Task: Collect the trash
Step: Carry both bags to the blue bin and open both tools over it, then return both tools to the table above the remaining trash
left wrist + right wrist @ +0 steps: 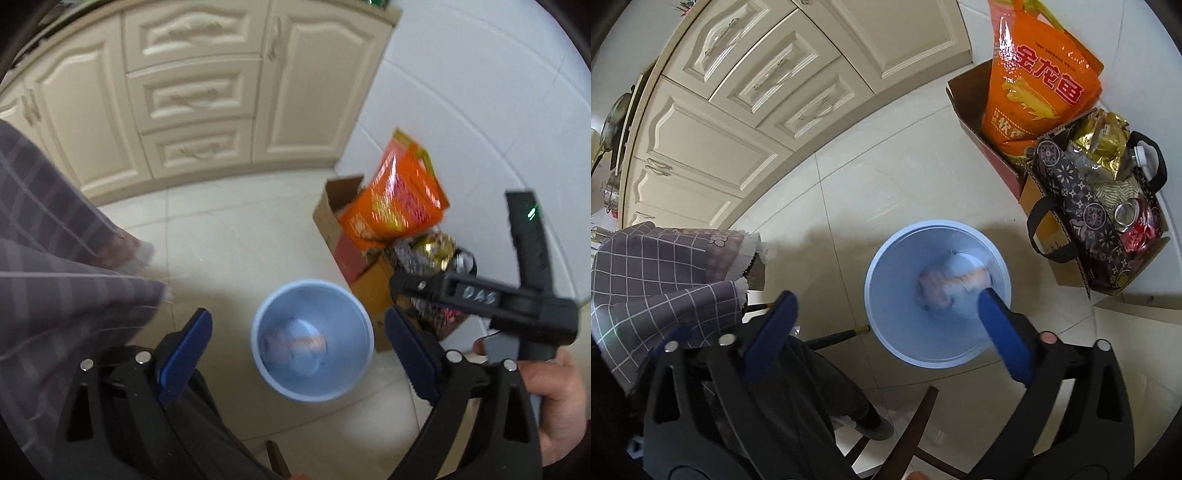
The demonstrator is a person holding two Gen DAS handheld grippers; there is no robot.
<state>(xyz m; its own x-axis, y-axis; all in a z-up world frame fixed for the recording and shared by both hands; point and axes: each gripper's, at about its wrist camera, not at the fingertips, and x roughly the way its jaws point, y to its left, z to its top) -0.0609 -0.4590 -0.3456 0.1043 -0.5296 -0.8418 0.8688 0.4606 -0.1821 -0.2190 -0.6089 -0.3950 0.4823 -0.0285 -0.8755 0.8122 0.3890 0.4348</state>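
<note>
Both claws (299,332) (886,321) gape empty above the blue bin (886,332) holding trash (945,284).

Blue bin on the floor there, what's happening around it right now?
A person holds both grippers above the blue bin on the kitchen floor. The left gripper and the right gripper are both open, with nothing between the fingers. Some crumpled trash already lies at the bottom of the bin. Beside it stand a cardboard box and a patterned bag.

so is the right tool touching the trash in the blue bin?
Apart. The right wrist view shows the right tool open and empty above the blue bin, with the trash lying on the bin's bottom.
</note>
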